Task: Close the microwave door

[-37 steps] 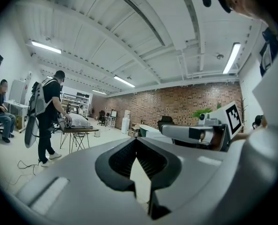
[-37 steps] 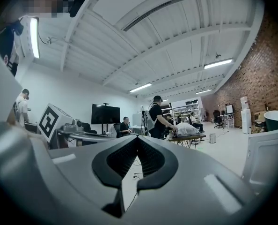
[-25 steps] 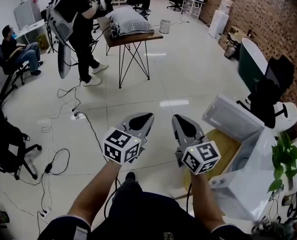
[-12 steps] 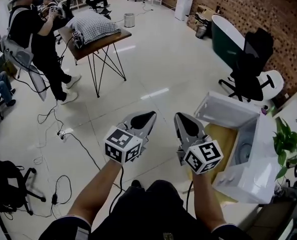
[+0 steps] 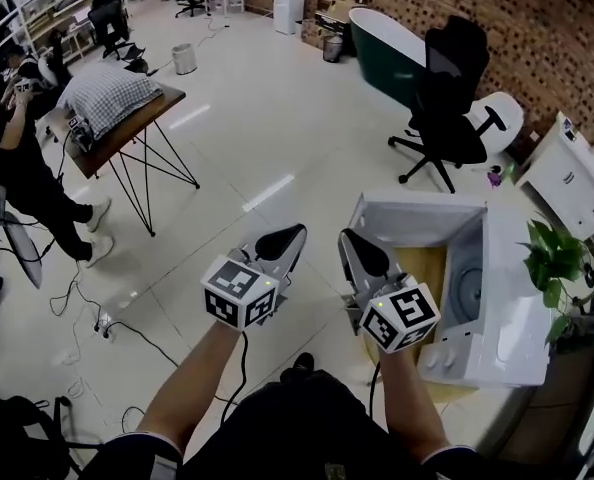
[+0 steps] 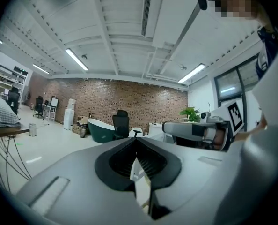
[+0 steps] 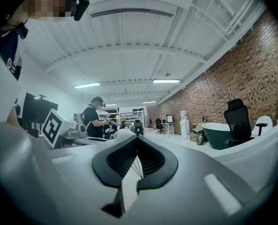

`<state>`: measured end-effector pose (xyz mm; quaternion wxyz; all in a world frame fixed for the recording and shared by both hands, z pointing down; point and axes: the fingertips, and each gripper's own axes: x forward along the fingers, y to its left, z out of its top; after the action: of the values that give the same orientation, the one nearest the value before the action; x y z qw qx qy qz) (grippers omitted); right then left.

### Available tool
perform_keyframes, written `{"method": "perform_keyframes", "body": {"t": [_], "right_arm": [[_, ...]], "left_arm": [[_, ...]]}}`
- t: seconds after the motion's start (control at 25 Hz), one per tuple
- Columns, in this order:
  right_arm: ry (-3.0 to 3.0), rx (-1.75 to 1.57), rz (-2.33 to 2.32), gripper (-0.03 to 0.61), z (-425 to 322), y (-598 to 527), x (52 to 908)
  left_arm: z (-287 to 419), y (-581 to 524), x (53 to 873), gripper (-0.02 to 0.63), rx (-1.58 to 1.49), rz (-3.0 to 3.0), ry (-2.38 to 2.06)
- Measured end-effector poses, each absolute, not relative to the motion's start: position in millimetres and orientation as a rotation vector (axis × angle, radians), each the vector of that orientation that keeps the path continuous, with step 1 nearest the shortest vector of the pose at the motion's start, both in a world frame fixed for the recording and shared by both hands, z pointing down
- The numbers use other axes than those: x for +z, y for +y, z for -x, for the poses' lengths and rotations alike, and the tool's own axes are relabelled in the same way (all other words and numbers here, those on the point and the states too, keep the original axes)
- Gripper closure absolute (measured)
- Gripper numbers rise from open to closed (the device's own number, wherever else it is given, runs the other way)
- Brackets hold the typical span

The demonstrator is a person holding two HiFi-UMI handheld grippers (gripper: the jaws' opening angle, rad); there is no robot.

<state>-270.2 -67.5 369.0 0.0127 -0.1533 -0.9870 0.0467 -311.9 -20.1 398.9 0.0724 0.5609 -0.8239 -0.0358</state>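
The white microwave [image 5: 497, 338] stands on a pale wooden tabletop [image 5: 423, 268] at the right of the head view. It fills most of the tabletop: bare wood shows only in front of the cavity and as a thin strip along the near edge. Its white door [image 5: 417, 218] is swung wide open, out to the left from the far side of the opening. The grey round turntable [image 5: 467, 290] inside is in plain sight. Two knobs sit on the control panel at the near end of the microwave's front.

Both arms reach forward side by side, pointing roughly level above the tiled floor.

- **Left hand-held gripper** [image 5: 289, 236] [image 6: 136, 146]: the jaws are closed together with nothing between them. It is well left of the door.
- **Right hand-held gripper** [image 5: 355, 250] [image 7: 137, 144]: the jaws likewise meet at the tips and it holds nothing. Its tips lie just beside the door's free corner. Whether they touch it cannot be told.

A green leafy potted plant [image 5: 552, 266] stands at the far right corner, just beyond the microwave. A black swivel office chair [image 5: 452, 88], a dark green bathtub [image 5: 392, 50] and a red brick wall [image 5: 547, 28] lie further off. To the left is a wooden trestle table [image 5: 127, 133] carrying a checked cushion [image 5: 107, 96], and black cables [image 5: 127, 318] trail across the floor.
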Motion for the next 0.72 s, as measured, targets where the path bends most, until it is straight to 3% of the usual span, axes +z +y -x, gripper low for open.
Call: {"method": "perform_keyframes", "body": {"t": [0.72], "right_arm": [[-3.104,0.131,-0.287,0.577,244.1,-185.0,374.4]], "left_arm": [[313.7,-154.4,413.8,0.601,-0.003,-2.183,-2.017]]}}
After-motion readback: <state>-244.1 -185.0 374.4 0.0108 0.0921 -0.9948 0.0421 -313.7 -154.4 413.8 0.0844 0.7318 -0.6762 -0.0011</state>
